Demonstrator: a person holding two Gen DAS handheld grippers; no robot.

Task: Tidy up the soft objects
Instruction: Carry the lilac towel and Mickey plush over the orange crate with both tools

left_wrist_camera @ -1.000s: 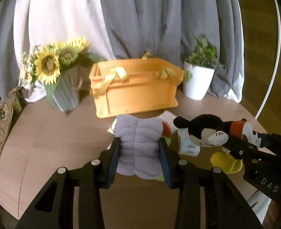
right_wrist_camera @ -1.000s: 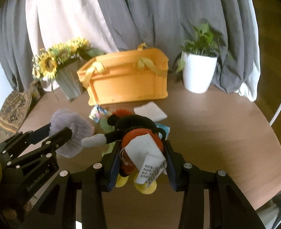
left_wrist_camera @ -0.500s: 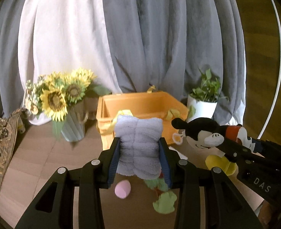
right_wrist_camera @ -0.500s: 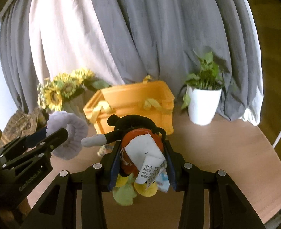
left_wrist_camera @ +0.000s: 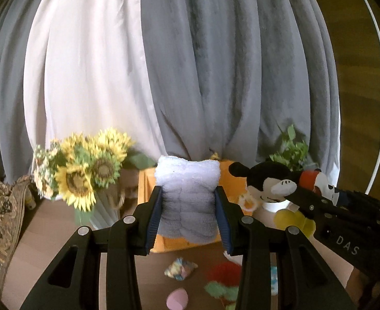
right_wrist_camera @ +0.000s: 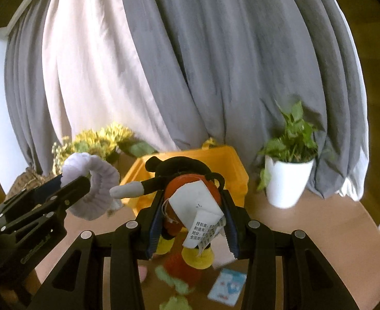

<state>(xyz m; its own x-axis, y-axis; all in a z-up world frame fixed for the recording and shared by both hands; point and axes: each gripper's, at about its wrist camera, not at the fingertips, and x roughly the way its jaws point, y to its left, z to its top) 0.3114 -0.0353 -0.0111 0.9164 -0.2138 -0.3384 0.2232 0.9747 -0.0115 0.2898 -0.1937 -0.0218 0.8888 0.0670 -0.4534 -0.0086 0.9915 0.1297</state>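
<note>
Carrying both loads toward the orange basket [left_wrist_camera: 187, 241] at twelve o'clock: left gripper [left_wrist_camera: 188, 221] clenched on the rolled lavender towel [left_wrist_camera: 188, 193], right gripper [right_wrist_camera: 191, 223] grasping the Mickey plush [right_wrist_camera: 187, 180], body upright. Left sits nearer the rim. Since a second ago both have risen; the scattered toys [left_wrist_camera: 180, 272] now lie below

curtains [left_wrist_camera: 215, 77]: grey and white, floor-length – daylight glowing through the white panel
table [right_wrist_camera: 319, 222]: round, brown wood
floor [left_wrist_camera: 357, 64]: wood planks
extras: sunflower vase [left_wrist_camera: 86, 178], potted plant [right_wrist_camera: 288, 178]
</note>
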